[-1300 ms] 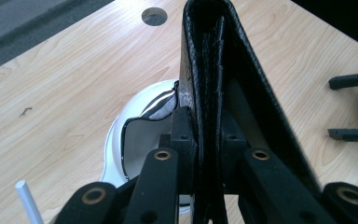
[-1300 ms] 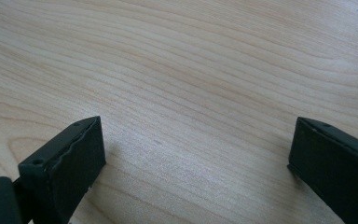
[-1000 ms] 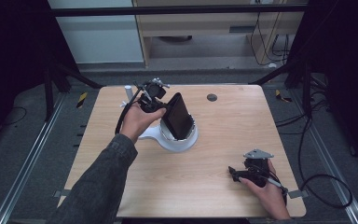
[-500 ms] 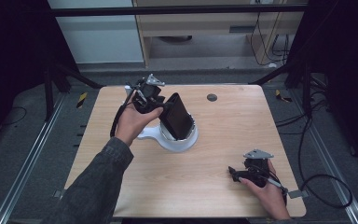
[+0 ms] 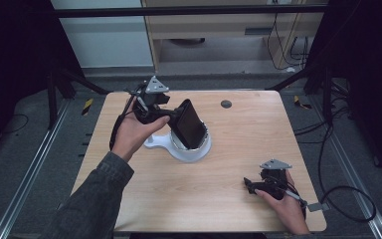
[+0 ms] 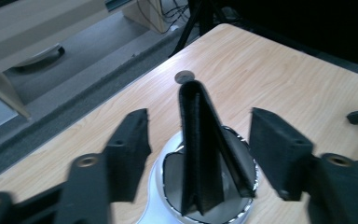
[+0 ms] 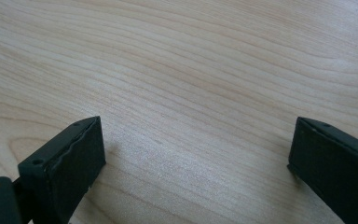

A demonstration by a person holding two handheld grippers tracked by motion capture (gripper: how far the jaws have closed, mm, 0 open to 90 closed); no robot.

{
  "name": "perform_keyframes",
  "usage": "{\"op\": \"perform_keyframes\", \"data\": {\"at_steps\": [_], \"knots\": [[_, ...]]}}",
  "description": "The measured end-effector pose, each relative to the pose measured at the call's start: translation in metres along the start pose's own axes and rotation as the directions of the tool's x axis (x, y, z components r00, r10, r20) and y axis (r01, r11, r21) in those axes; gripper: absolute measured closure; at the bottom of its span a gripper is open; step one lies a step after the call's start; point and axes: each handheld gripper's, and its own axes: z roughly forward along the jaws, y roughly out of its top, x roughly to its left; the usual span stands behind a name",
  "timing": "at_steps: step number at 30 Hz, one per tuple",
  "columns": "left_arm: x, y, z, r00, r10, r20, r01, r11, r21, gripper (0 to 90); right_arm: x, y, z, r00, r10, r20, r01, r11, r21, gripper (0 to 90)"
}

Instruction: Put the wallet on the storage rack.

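Note:
A black folded wallet stands on end, leaning, in a white round holder with a shiny rim at mid-table. My left gripper is just left of it, held up in a hand. In the left gripper view the wallet rises between the jaws of the left gripper, which are open with a gap on each side. The holder sits below. Near the front right of the table, my right gripper rests low. In its own view the right gripper is open over bare wood.
A small dark round disc lies on the wooden table behind the holder. Cables trail off the right edge. A cabinet and black frame poles stand beyond the far edge.
My left gripper has drawn back slightly to the left from the wallet, which stays in the holder. The right gripper has not moved.

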Motion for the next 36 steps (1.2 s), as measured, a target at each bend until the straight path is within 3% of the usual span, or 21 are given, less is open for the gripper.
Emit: {"op": "perform_keyframes", "data": {"at_steps": [7, 10, 20, 25, 27, 30, 34, 36], "knots": [[-0.017, -0.014, -0.014, 1.0000, 0.004, 0.006, -0.004, 0.9991, -0.041, 11.2, 0.000, 0.000, 0.000, 1.0000, 0.001, -0.001, -0.001, 1.000, 0.000, 3.6], [-0.023, -0.024, -0.018, 0.9997, -0.005, 0.022, 0.006, 0.9986, -0.052, 8.5, 0.000, 0.000, 0.000, 1.0000, -0.001, 0.003, 0.001, 1.000, -0.002, 3.7], [-0.046, -0.066, -0.025, 0.9980, 0.007, 0.063, -0.004, 0.9985, -0.055, 4.3, 0.001, 0.000, 0.000, 1.0000, 0.006, 0.001, -0.006, 1.000, 0.001, 3.7], [-0.055, -0.088, -0.023, 0.9970, -0.006, 0.077, 0.010, 0.9990, -0.044, 4.4, 0.000, 0.000, 0.000, 1.0000, -0.002, 0.006, 0.002, 1.000, -0.002, 3.7], [-0.058, -0.097, -0.020, 0.9950, -0.017, 0.098, 0.020, 0.9993, -0.032, 4.4, 0.001, 0.000, 0.000, 1.0000, 0.001, 0.005, -0.001, 1.000, -0.001, 3.7], [-0.062, -0.117, -0.011, 0.9849, -0.064, 0.161, 0.068, 0.9975, -0.018, 4.3, 0.001, 0.000, 0.000, 1.0000, 0.005, 0.003, -0.005, 1.000, 0.000, 3.7], [-0.064, -0.141, 0.005, 0.9820, -0.091, 0.166, 0.090, 0.9959, 0.014, 4.4, 0.000, 0.000, 0.000, 1.0000, -0.002, 0.006, 0.002, 1.000, -0.002, 3.7], [-0.064, -0.150, 0.011, 0.9834, -0.082, 0.162, 0.077, 0.9965, 0.033, 4.5, 0.000, 0.000, 0.000, 1.0000, -0.002, 0.007, 0.002, 1.000, -0.003, 3.7]]}}
